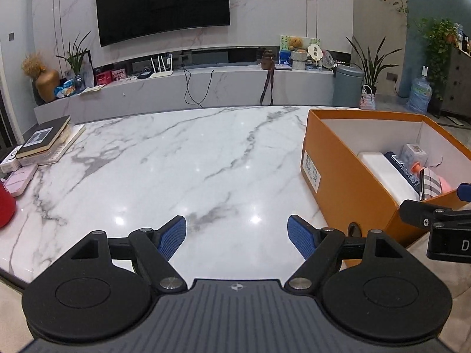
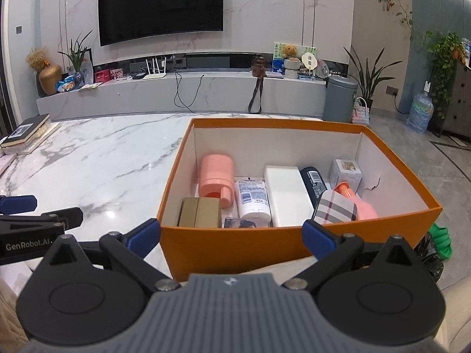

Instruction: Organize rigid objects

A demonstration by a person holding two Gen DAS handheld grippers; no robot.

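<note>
The left gripper (image 1: 237, 236) is wide open and holds nothing, low over the marble table (image 1: 176, 158), with the orange box (image 1: 353, 194) off to its right. The right gripper (image 2: 232, 232) is wide open and empty too, just in front of the box's near wall, and the pink cup (image 2: 216, 181), white bottle (image 2: 253, 200) and other things lie inside the box past its fingers

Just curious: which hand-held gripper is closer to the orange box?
Right. The right hand-held gripper faces the orange box at its near wall; the left hand-held gripper is off to its left.
</note>
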